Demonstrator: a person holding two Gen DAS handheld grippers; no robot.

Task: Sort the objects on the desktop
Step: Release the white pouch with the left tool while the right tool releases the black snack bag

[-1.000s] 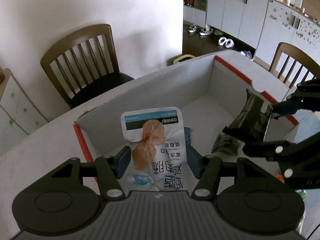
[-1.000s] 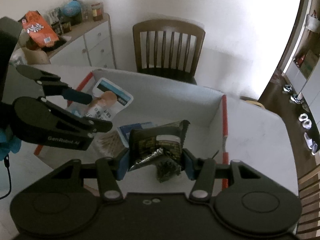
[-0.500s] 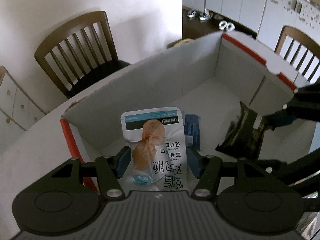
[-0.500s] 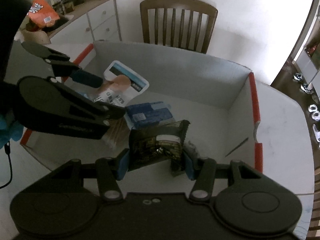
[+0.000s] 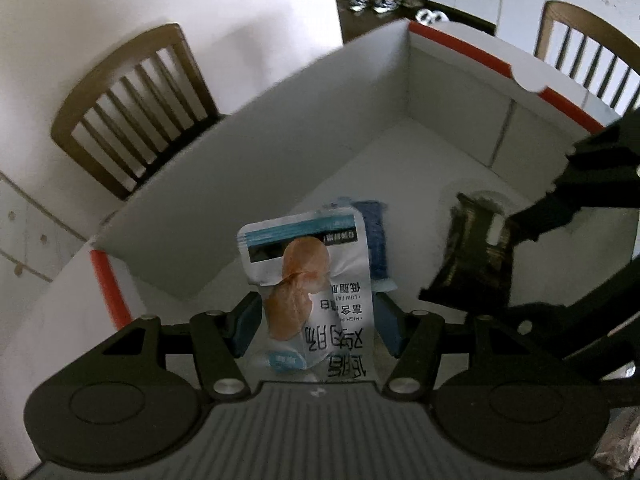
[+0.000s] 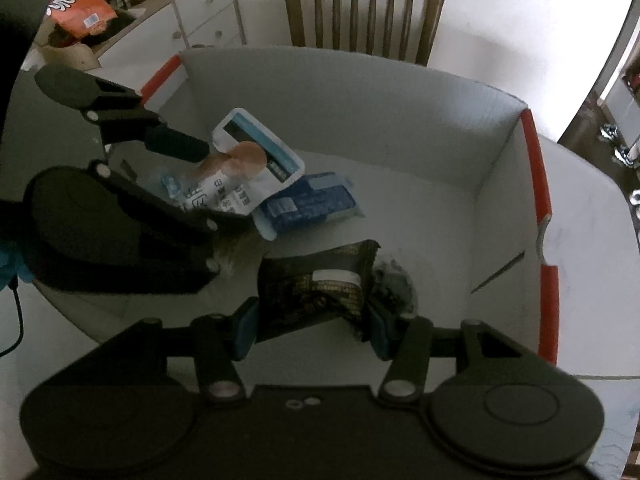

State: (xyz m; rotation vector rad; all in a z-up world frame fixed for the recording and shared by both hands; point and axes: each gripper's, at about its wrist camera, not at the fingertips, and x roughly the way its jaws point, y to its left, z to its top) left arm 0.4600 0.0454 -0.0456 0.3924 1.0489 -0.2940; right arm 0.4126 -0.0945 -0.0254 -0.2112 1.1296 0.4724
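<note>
**Both tongs hold packets over the box**

The left tongs (image 5: 316, 328) are clamped partway on a white and teal snack pouch with an orange food picture (image 5: 316, 280), held upright over the grey cardboard box with red-edged flaps (image 5: 280, 152). To their right, the right tongs (image 6: 312, 332) pinch a dark crinkled foil packet (image 6: 316, 284), also inside the box. Just beyond both tongs a blue flat packet (image 6: 308, 204) lies on the box floor. The box stands on the white counter (image 6: 580, 220)
</note>
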